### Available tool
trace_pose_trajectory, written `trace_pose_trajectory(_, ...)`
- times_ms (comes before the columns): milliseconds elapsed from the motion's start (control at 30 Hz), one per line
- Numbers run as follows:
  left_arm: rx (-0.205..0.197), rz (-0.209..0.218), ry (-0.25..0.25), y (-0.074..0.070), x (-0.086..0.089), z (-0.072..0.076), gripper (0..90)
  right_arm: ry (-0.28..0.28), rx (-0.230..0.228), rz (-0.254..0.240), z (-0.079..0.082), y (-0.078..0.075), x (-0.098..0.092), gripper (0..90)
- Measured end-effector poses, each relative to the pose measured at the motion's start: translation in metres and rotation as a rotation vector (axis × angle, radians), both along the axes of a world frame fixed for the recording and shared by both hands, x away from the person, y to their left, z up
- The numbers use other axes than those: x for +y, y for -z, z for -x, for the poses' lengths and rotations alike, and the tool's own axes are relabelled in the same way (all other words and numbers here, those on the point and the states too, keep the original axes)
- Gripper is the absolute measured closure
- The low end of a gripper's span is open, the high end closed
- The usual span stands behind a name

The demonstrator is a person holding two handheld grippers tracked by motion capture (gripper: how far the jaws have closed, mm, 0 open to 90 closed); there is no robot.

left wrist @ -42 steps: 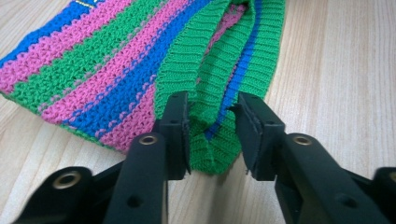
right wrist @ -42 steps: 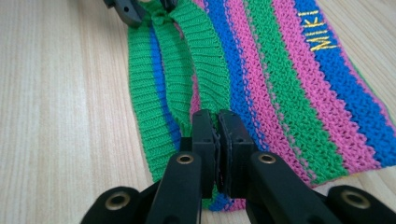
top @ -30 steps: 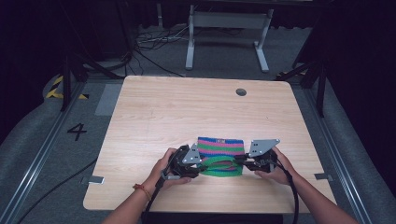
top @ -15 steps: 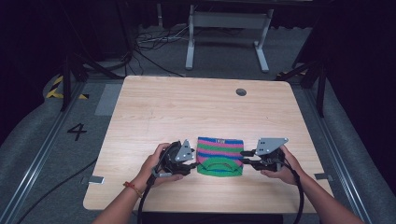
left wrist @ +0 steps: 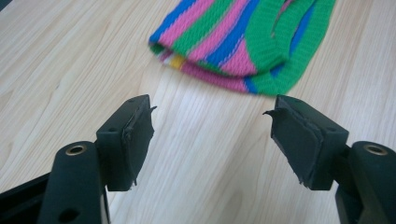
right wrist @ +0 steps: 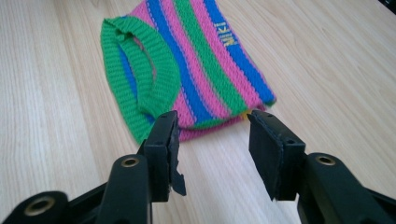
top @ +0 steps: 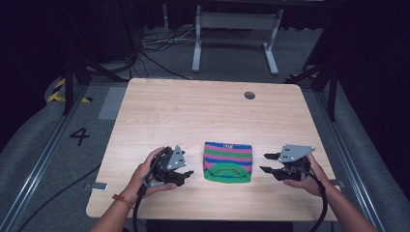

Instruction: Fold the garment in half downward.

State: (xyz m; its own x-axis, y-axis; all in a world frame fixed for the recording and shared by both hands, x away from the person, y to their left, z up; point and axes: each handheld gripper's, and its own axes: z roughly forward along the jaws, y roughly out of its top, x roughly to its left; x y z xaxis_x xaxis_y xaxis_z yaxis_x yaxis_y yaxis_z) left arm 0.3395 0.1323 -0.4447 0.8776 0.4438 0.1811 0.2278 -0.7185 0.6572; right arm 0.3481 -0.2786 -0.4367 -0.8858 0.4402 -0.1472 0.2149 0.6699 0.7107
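Observation:
A small knitted garment in green, pink and blue stripes lies flat on the wooden table, near the front edge. My left gripper sits just left of it, apart from the knit; its jaws have just been opening and nothing is between them. My right gripper is just right of the garment, its jaws also just opening, with only bare table between them. The green-edged neck opening faces the table's front edge.
A round cable hole sits near the table's far edge. Beyond the table stand a grey metal frame and loose cables on the floor. A floor marking "4" lies to the left.
Both grippers were shut on the garment's sides a second ago. They have let go, opened and drawn outward, the left one to the left and the right one to the right.

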Motion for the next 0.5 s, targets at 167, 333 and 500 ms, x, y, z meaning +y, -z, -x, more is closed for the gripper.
trace_pose_trajectory(167, 0.014, -0.023, -0.032, 0.005, 0.014, 0.006, 28.7, 0.043, 0.006, 0.018, 0.006, 0.004, -0.014, 49.2)
trace_pose_trajectory(333, 0.011, -0.032, -0.062, 0.009, 0.026, 0.01, 28.4, 0.093, 0.011, 0.005, 0.009, 0.008, -0.026, 46.0)
trace_pose_trajectory(500, 0.015, -0.047, -0.089, 0.015, 0.038, 0.012, 27.4, 0.14, 0.004, 0.002, 0.011, 0.015, -0.041, 40.2)
